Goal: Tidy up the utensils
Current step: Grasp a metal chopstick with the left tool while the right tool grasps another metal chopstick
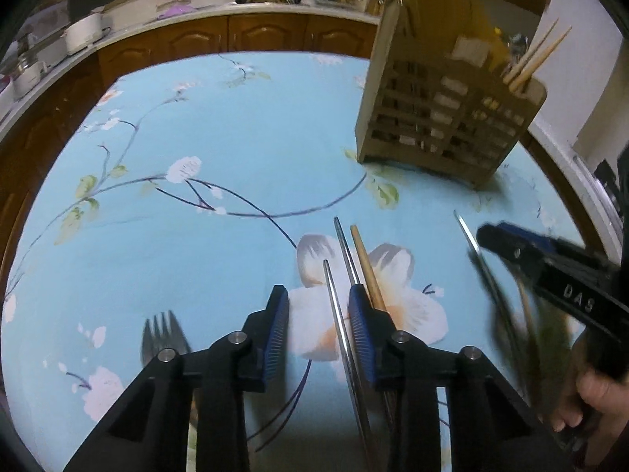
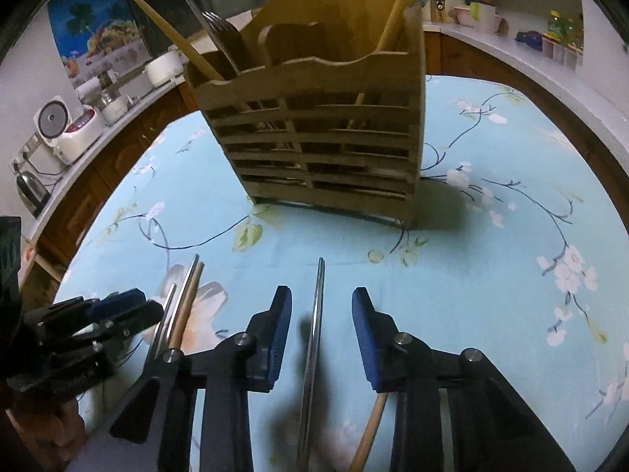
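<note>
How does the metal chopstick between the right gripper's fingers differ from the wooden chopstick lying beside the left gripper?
The metal chopstick is silvery and shiny; the wooden chopstick is matte tan. The metal chopstick lies alone between the open fingers of the right gripper; the wooden chopstick lies outside the open left gripper, close beside other metal sticks. Both are slim, straight and rest flat on the floral tablecloth.

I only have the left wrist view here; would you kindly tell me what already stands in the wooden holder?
Observer: The right wrist view shows a fork standing tines up in the wooden holder, on its left side.
Operator: Thank you. Is anything between the right gripper's fingers?
Observer: A metal chopstick lies on the cloth between the right gripper fingers, which are spread and not touching it.
Operator: Anything else near it?
Observer: A wooden chopstick pokes out below its right finger.
</note>
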### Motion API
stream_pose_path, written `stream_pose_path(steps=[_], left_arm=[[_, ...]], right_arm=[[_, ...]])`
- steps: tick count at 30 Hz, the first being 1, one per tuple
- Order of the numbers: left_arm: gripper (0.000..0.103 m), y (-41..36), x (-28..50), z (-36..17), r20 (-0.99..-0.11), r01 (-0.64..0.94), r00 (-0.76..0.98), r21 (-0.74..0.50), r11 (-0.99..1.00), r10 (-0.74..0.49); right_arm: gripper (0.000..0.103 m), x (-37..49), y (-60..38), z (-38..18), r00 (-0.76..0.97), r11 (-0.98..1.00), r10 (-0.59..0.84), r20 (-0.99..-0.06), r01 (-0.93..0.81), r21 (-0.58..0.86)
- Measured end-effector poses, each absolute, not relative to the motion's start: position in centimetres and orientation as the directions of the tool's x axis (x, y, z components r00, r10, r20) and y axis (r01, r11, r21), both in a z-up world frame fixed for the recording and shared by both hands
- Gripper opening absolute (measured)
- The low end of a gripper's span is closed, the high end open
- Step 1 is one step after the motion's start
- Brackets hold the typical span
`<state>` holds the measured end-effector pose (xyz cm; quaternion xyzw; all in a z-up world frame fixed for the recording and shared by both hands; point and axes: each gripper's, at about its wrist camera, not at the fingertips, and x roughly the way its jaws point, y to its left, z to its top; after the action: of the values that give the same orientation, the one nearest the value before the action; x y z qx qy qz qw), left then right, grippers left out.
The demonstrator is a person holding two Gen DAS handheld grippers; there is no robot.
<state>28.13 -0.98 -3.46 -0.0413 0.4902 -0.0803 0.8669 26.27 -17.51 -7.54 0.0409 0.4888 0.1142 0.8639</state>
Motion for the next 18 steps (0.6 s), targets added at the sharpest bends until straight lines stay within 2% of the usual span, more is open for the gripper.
stream_pose_path(steps=[5,7,9,11,18], left_arm=[[0.024,-2.5,28.4,-3.9,-0.84,0.139,0.528,-0.057,0.989,-0.123],[0.017,-3.0,28.4,-4.0,-0.838,0.162,0.532,-0.039,0.986,-0.12],[0.011,-3.1,28.6,-4.1,-0.838,0.176,0.529,-0.049,0.983,-0.136],[0.006,-3.2,28.7,-4.1,-0.836,0.182,0.528,-0.055,0.982,-0.145],[0.002,-1.6,28.5,-3.8,-0.828,0.16,0.524,-0.135,0.978,-0.2]], right_arm=[[0.027,26.7,-16.2,-8.5,0.48,0.974,0.193,-0.856,-0.196,0.11],[0.021,26.8,-15.9,-8.5,0.483,0.976,0.168,-0.859,-0.203,0.077],[0.01,27.0,-16.1,-8.5,0.486,0.976,0.164,-0.858,-0.207,0.07],[0.006,27.1,-16.2,-8.4,0.484,0.975,0.169,-0.858,-0.208,0.075],[0.005,26.0,-17.2,-7.3,0.497,0.969,0.231,-0.836,-0.194,0.152]])
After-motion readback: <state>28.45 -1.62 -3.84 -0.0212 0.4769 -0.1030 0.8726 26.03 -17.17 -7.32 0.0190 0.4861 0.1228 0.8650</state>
